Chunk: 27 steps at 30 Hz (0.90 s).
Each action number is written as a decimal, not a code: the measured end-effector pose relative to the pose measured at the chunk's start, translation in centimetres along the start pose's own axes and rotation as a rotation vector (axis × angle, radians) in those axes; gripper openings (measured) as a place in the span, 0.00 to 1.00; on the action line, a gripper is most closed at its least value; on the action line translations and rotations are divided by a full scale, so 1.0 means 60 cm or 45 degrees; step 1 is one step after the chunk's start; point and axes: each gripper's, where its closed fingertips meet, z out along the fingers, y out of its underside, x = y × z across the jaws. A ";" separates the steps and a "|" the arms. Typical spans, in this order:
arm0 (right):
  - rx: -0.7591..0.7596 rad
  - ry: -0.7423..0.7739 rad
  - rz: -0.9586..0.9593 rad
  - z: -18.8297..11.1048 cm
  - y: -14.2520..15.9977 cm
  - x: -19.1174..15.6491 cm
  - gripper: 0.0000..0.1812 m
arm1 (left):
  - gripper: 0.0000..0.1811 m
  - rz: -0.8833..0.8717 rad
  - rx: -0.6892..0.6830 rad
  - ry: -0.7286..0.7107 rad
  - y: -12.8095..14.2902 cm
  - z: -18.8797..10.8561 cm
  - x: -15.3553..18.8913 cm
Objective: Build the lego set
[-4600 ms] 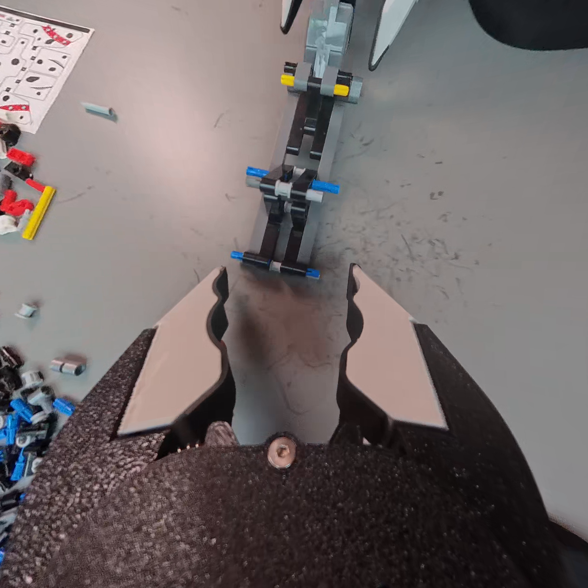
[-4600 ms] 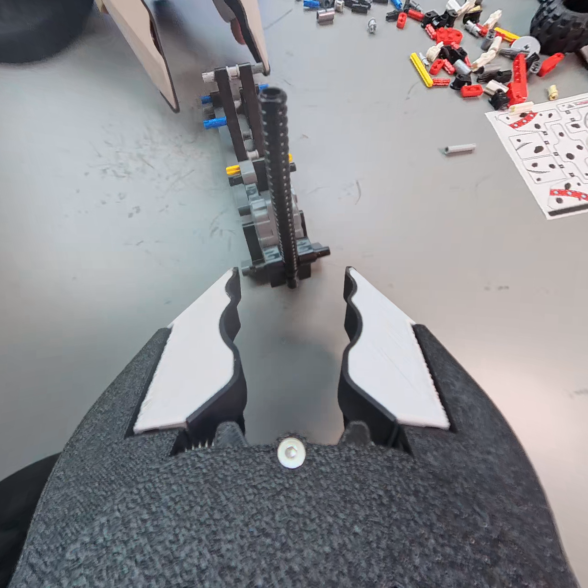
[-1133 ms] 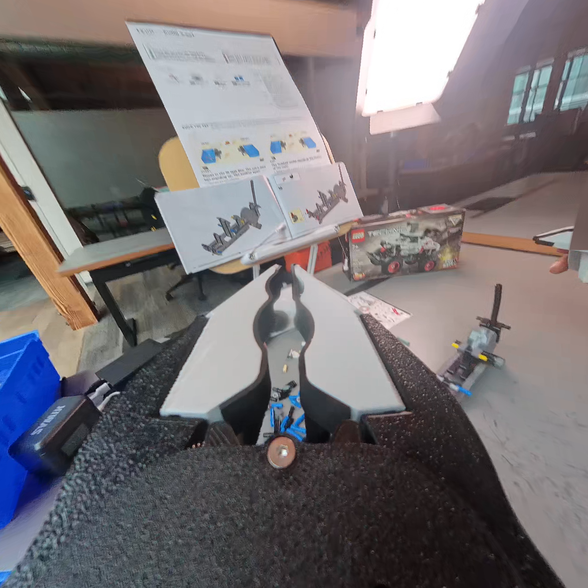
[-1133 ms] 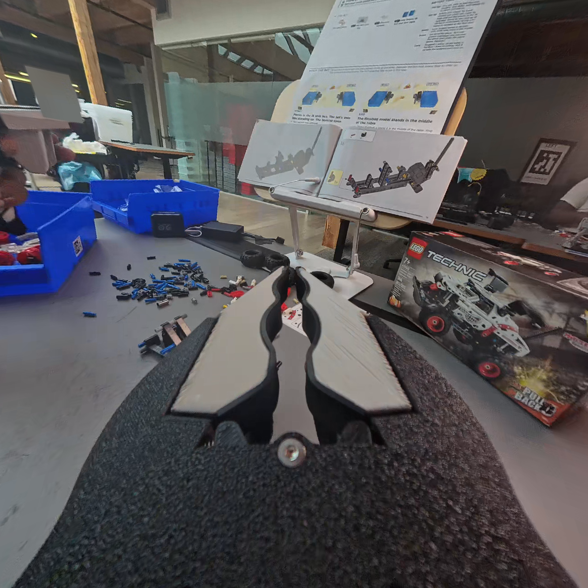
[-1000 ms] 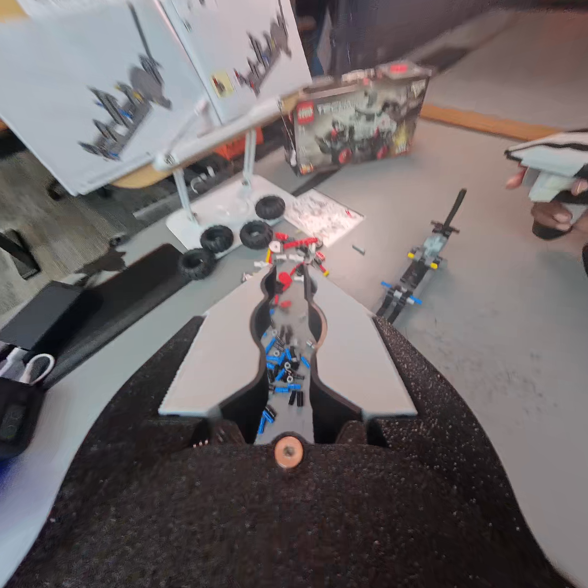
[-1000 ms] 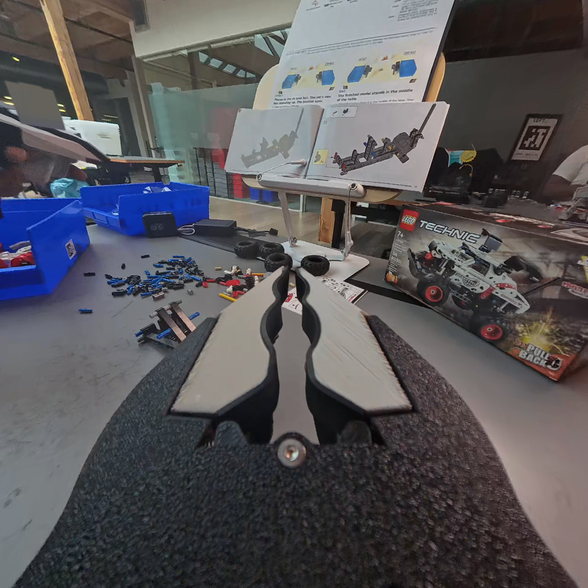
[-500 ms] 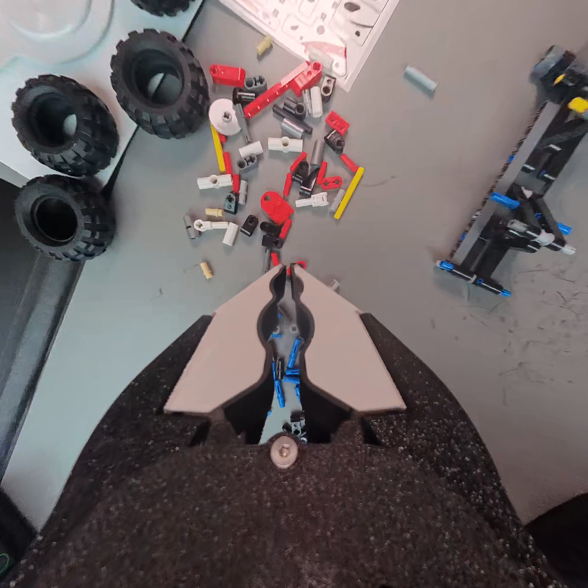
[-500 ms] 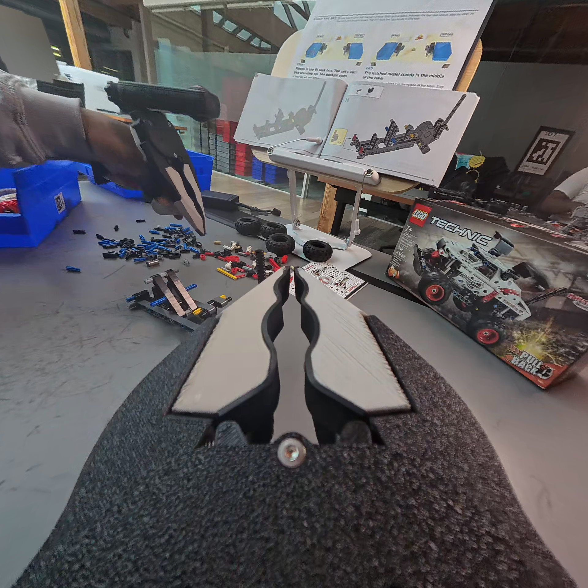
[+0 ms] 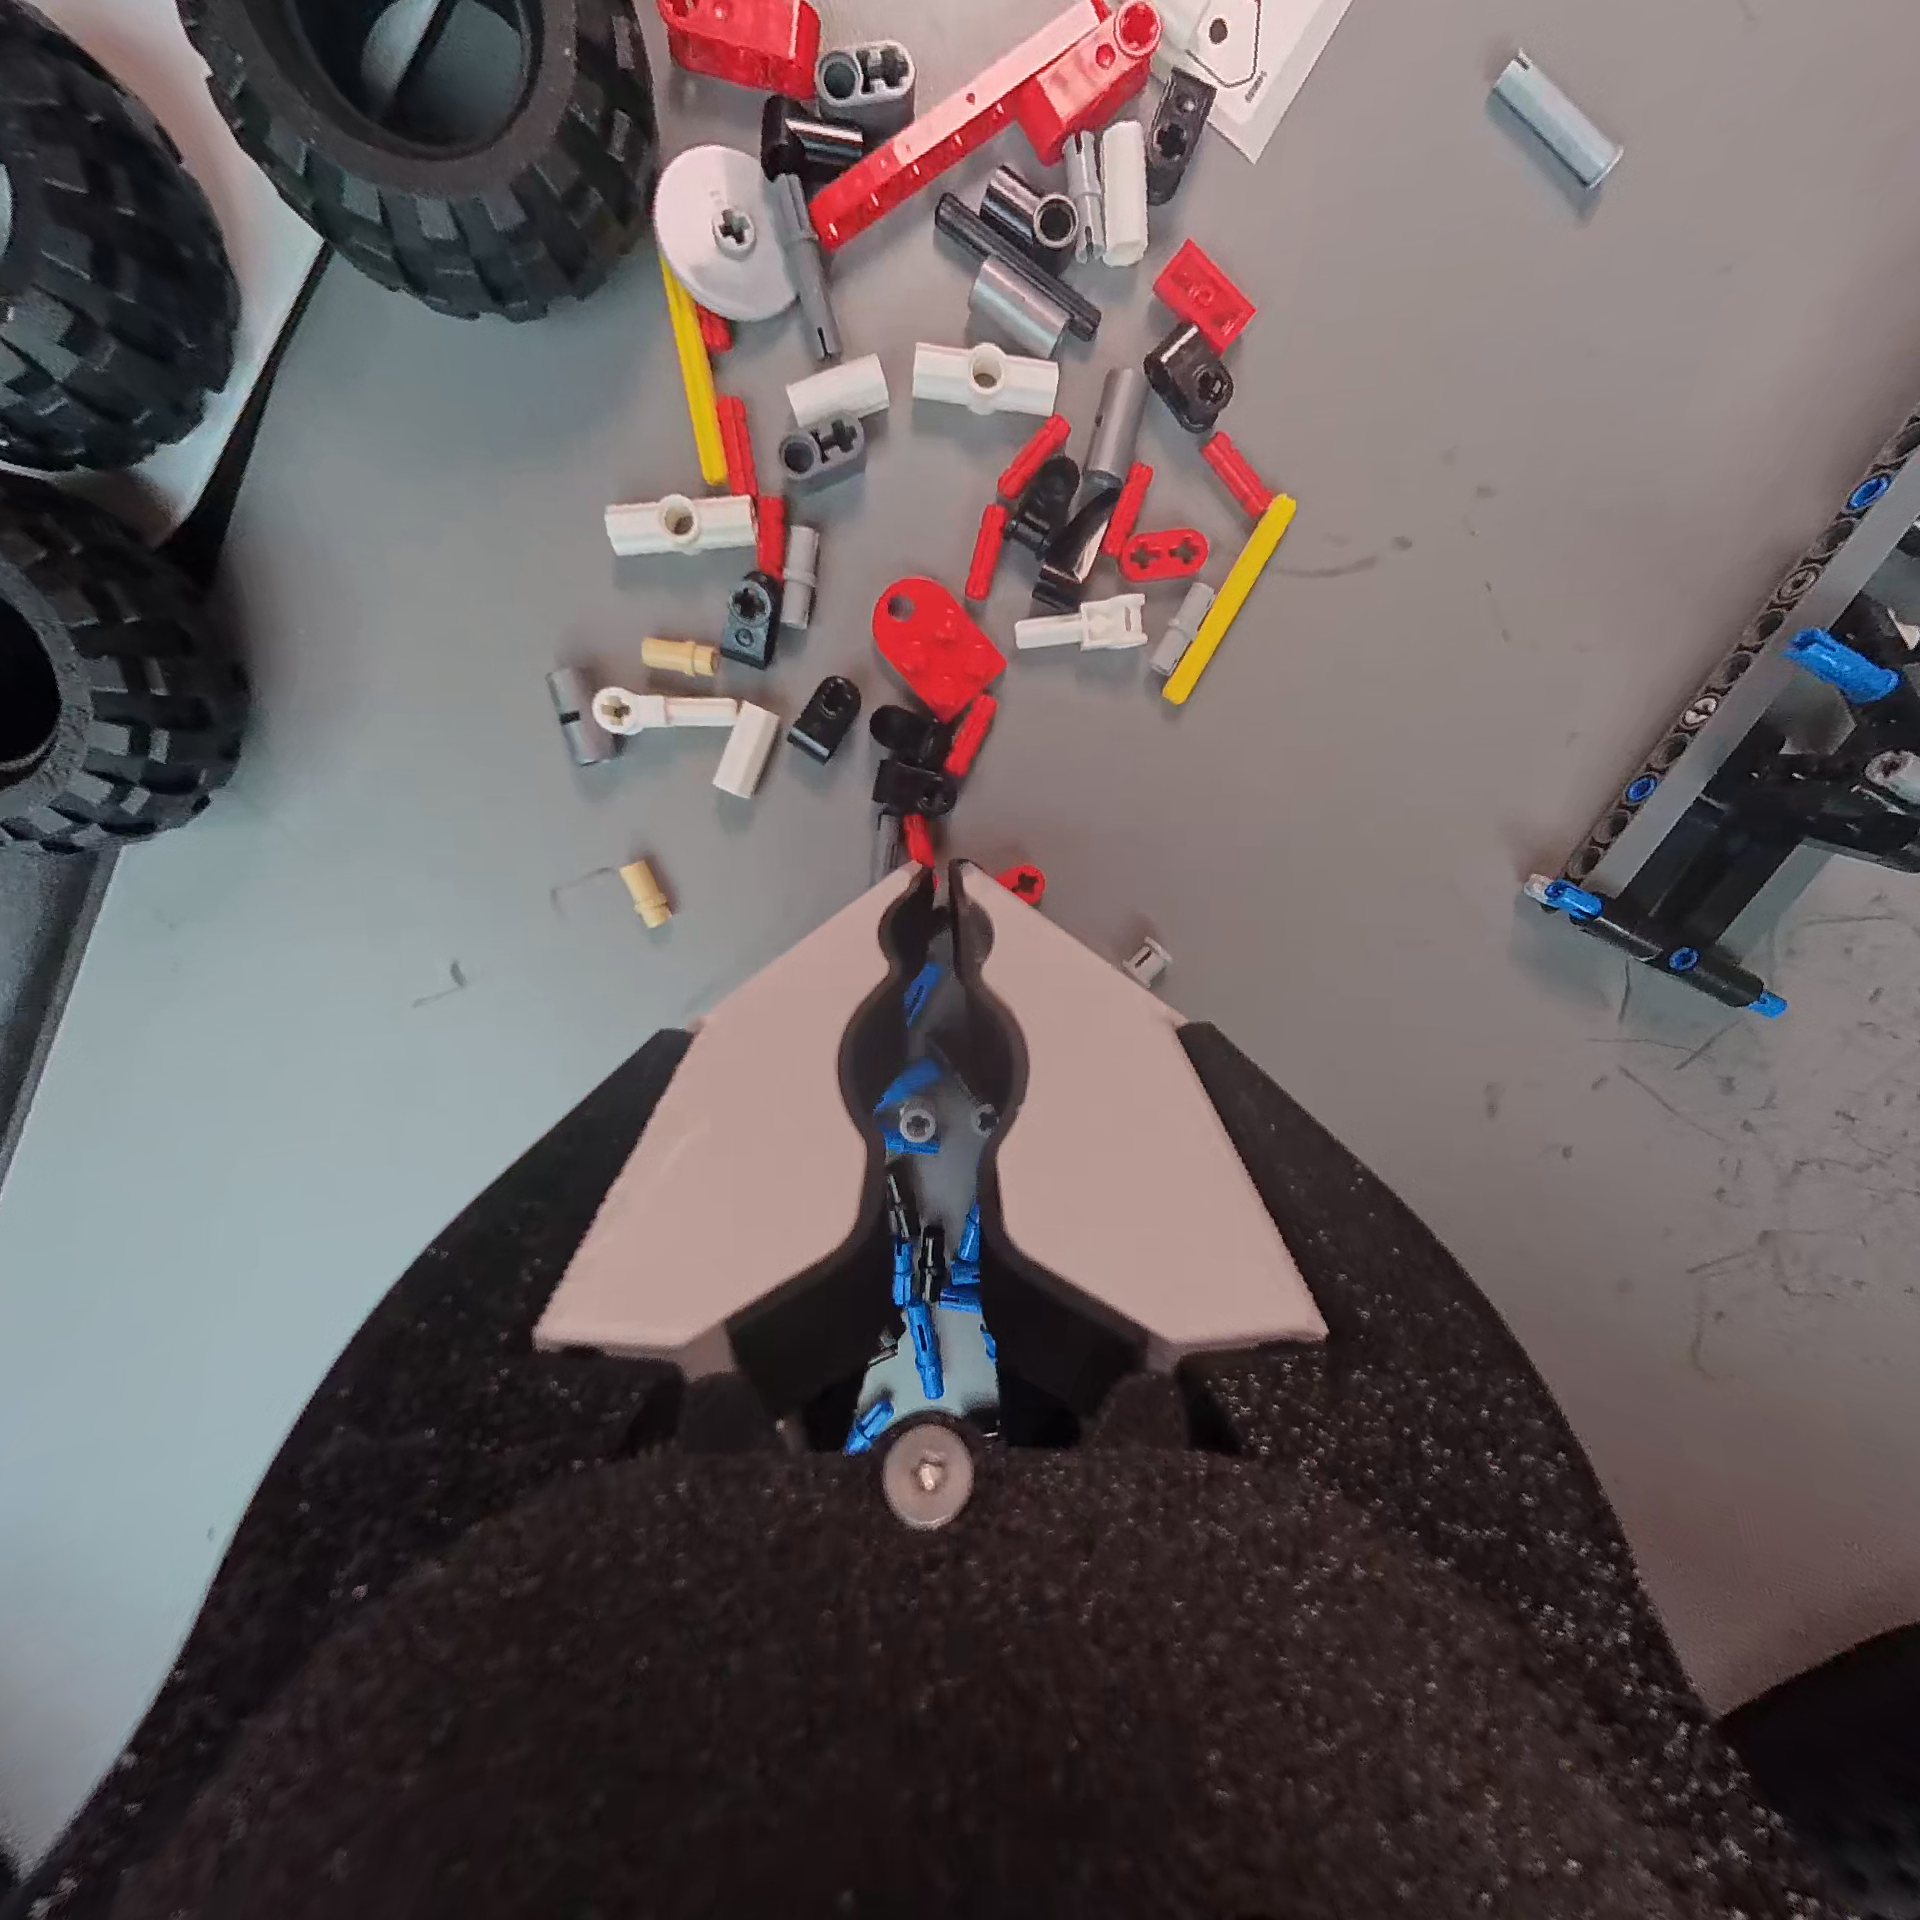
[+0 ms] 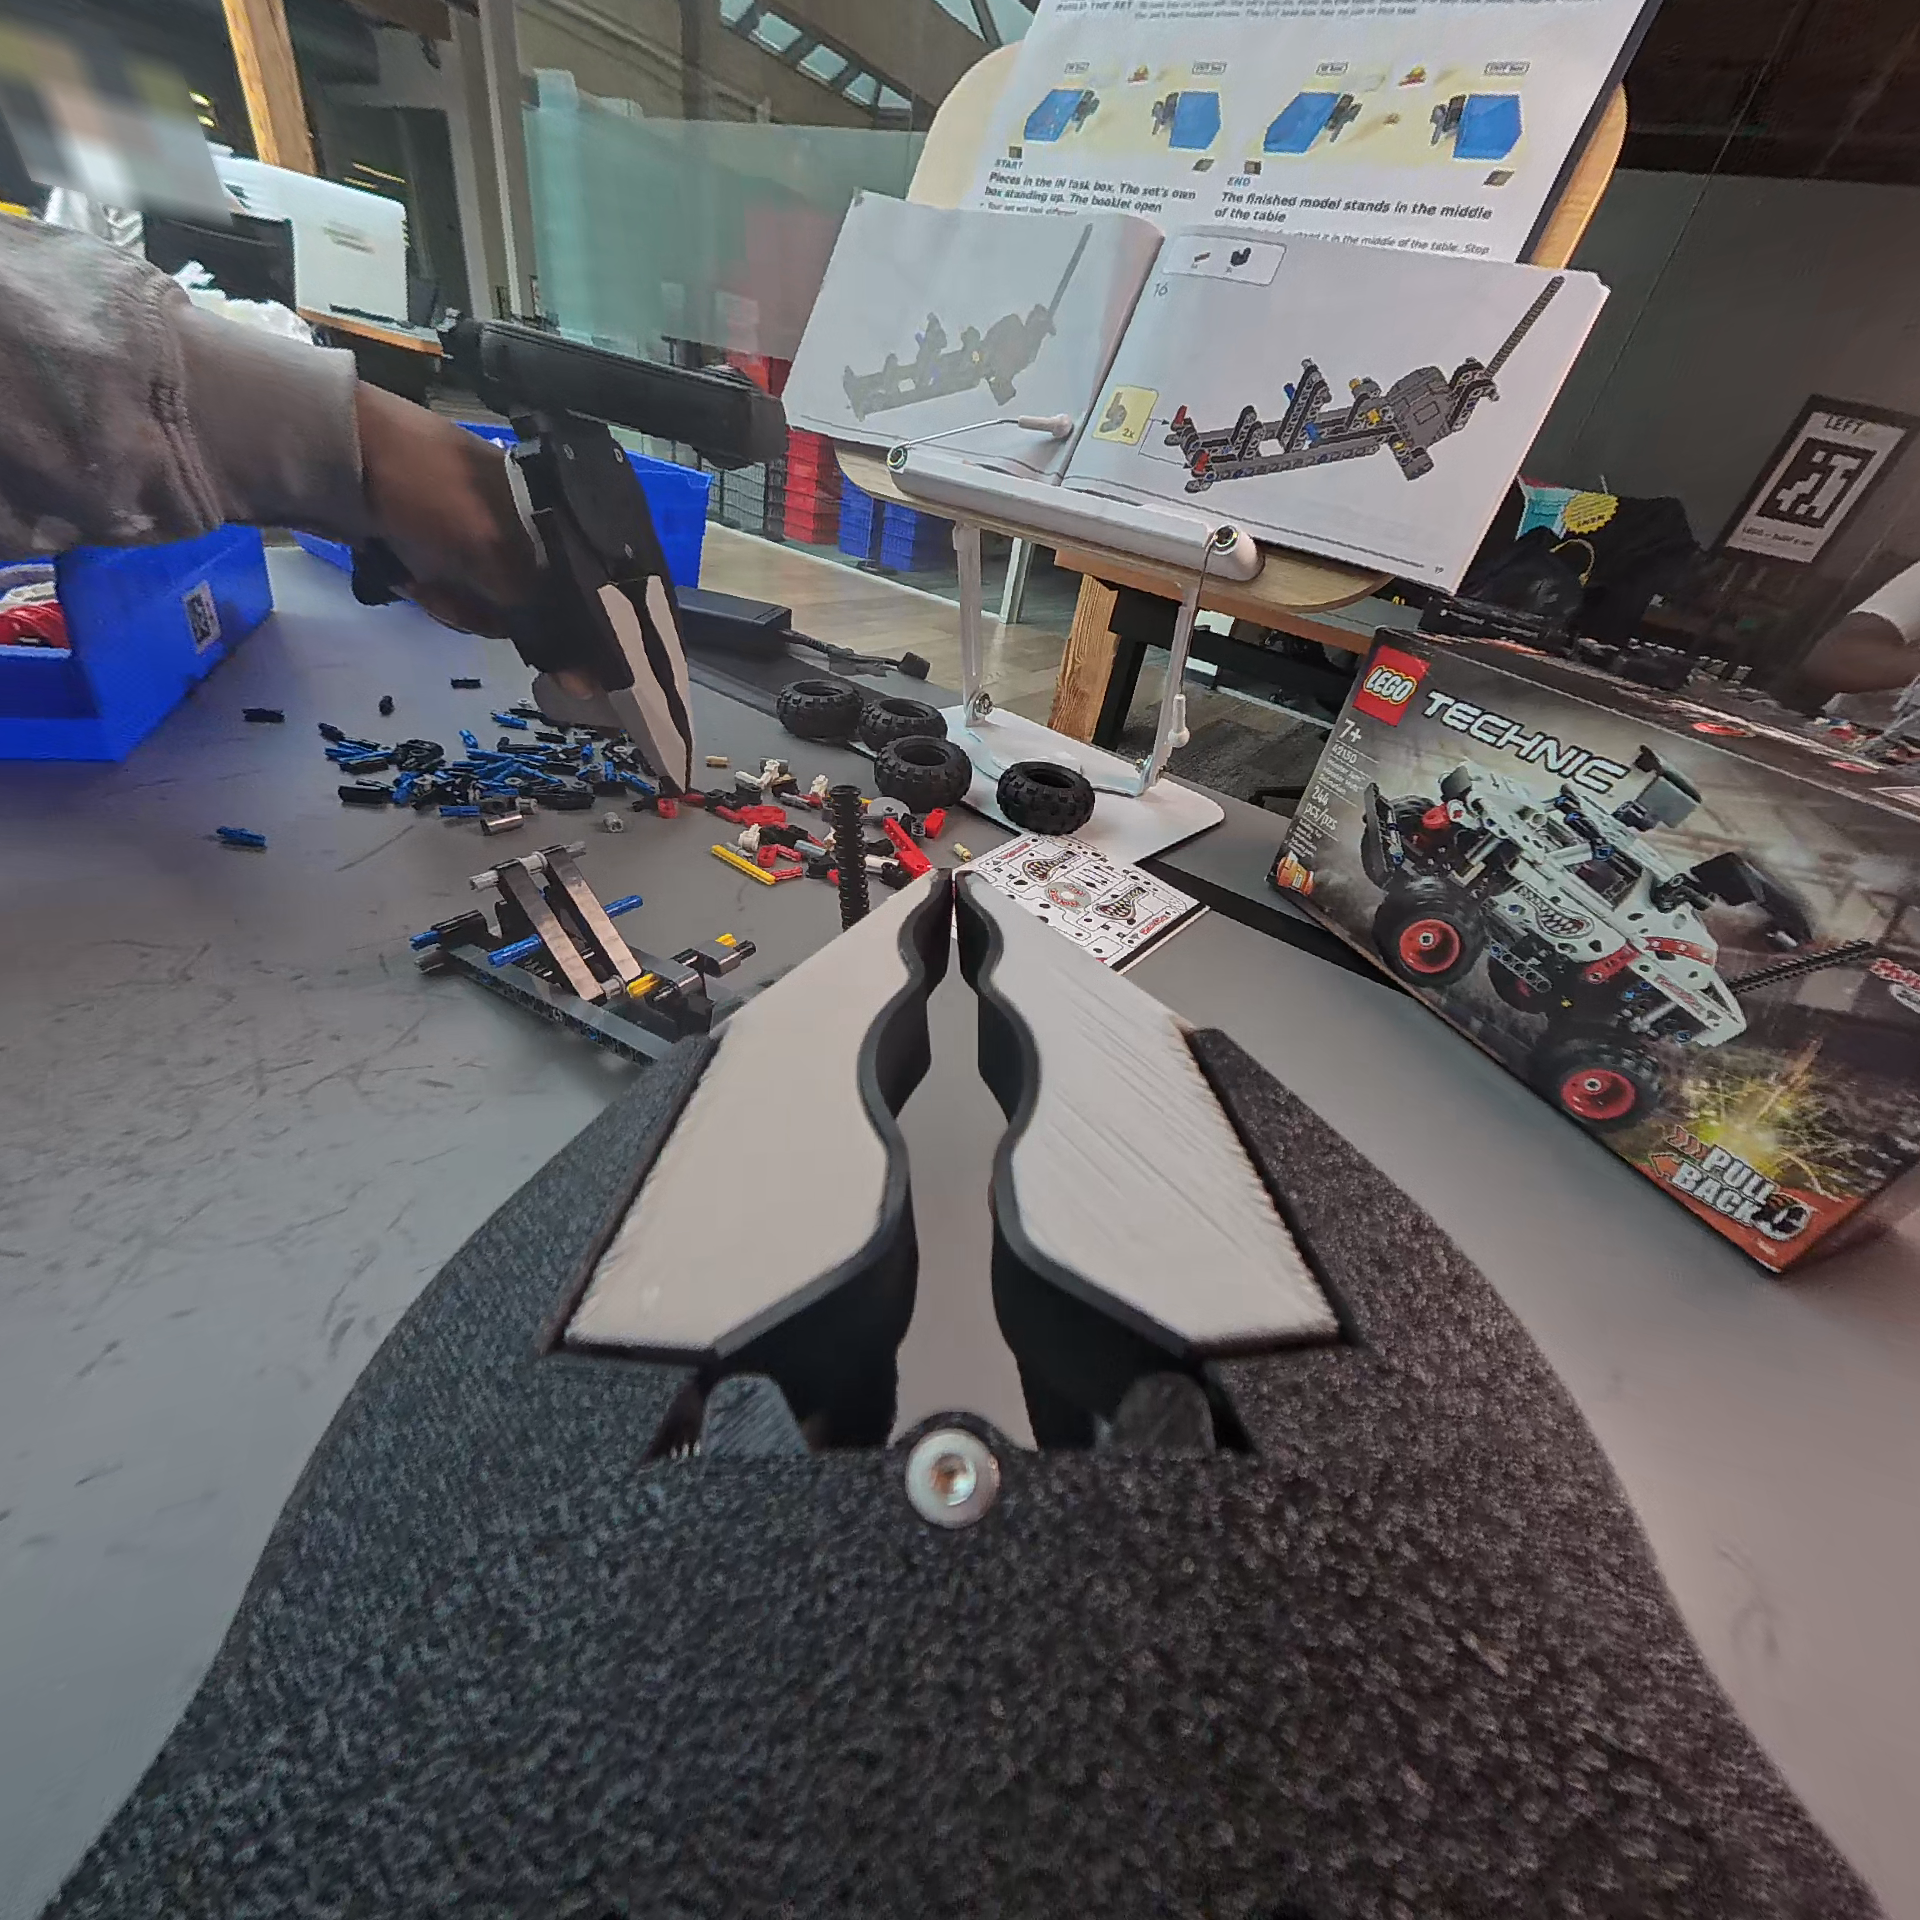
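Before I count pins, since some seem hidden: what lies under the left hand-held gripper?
Through the slot of the left hand-held gripper, blue and black pins show on the grey table. Its fingers cover the rest.

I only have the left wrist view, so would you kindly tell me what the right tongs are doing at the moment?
Observer: The right tongs are shut on nothing, held above the table beside the part-built chassis.
Operator: Thank you. Is the instruction booklet anywhere near?
Observer: Yes, the booklet lies open on a white stand behind the loose pieces.
Operator: I can count three tyres; are there more?
Observer: There are four tyres, clustered by the stand's base.
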 end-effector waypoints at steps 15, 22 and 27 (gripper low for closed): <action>-0.018 -0.018 -0.002 0.001 0.005 -0.001 0.00 | 0.12 0.046 -0.007 -0.060 -0.003 0.008 -0.007; -0.032 -0.023 -0.002 0.002 0.010 -0.001 0.00 | 0.13 0.132 0.008 -0.082 -0.013 0.012 -0.009; -0.040 -0.026 -0.012 0.003 0.013 -0.002 0.00 | 0.09 0.126 -0.017 -0.072 -0.011 0.012 -0.005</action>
